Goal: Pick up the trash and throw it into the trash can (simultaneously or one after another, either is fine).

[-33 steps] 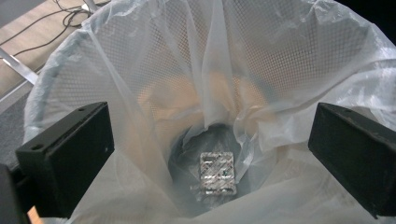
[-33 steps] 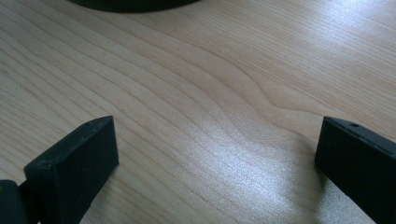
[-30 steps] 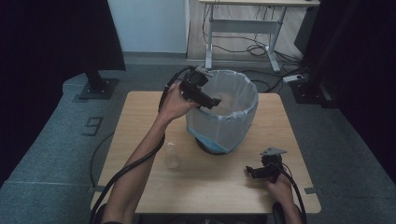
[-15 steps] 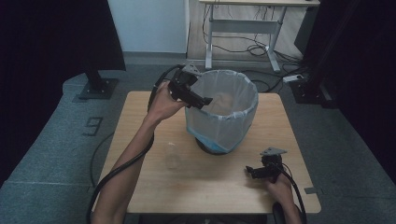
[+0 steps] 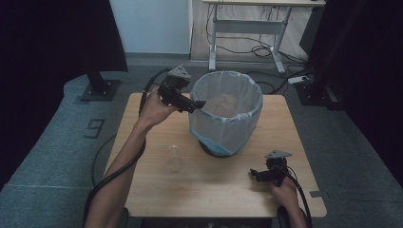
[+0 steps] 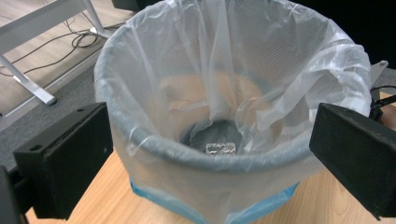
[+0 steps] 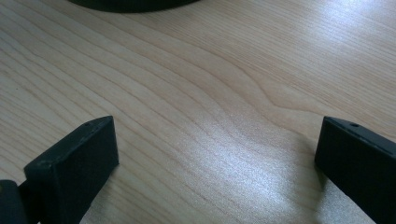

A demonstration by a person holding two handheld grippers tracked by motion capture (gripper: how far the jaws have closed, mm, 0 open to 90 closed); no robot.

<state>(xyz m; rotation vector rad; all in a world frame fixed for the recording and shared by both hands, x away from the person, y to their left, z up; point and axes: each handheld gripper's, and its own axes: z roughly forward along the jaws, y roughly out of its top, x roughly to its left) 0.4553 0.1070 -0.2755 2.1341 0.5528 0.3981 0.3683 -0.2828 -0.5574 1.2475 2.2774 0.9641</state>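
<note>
At the rim of the lined bin (image 5: 226, 111), the left hand-held gripper (image 5: 198, 104) hovers with jaws spread and empty, a small foil packet (image 6: 220, 149) lying at the bottom, while the right hand-held gripper (image 5: 254, 174) rests open on the bench (image 5: 199, 190), apparently just waiting.

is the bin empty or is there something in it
Not empty: a small silvery wrapper lies at the bottom of the lined bin.

Left claw (image 5: 200, 103) apparently back from bin (image 5: 226, 113).
</note>
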